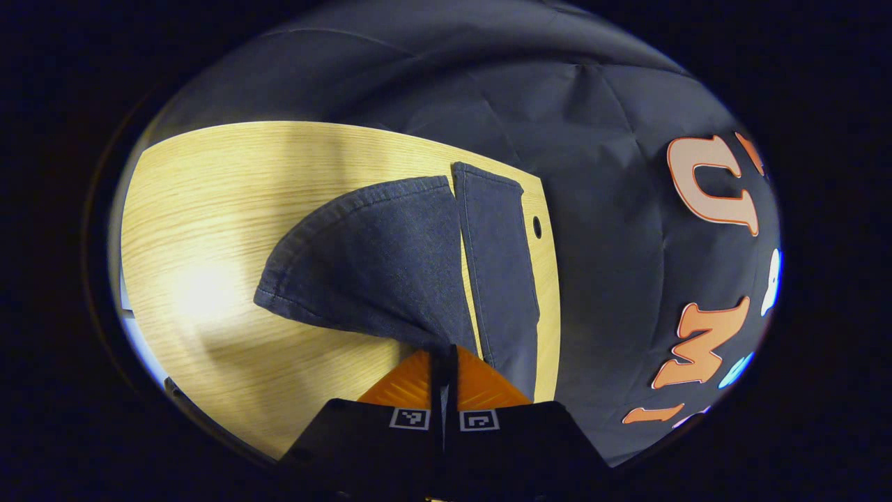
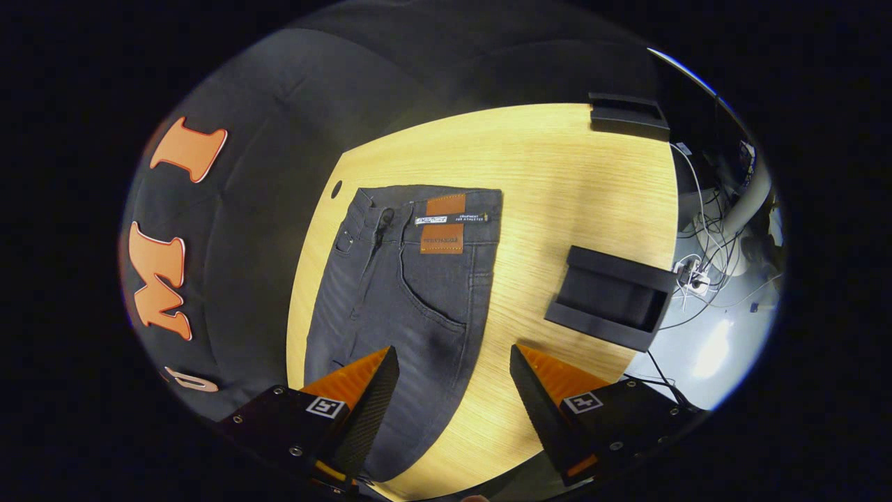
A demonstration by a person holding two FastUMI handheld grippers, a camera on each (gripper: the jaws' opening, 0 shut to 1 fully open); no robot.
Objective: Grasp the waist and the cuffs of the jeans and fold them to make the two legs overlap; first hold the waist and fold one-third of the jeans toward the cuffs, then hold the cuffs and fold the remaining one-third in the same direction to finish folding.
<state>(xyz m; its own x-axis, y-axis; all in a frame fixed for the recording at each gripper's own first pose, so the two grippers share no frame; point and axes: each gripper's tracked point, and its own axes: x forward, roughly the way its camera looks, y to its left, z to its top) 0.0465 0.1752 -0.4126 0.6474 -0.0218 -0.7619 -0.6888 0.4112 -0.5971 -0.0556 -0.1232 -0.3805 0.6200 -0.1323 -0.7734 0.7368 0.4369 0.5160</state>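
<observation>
Denim like these jeans [image 2: 404,279], flat on the counter [image 2: 557,188], we judge limp and weighty, so our left tongs [image 1: 444,362] pinch a lifted cuff hem while our right tongs [image 2: 453,390] hang spread near the waist.

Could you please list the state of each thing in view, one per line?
left gripper: shut on the jeans cuff, lifting one leg.
right gripper: open, above the jeans, holding nothing.
jeans: waist flat on the table; legs not yet overlapped.
table: bare wood around the jeans.
black trays: on the table, look empty.
</observation>
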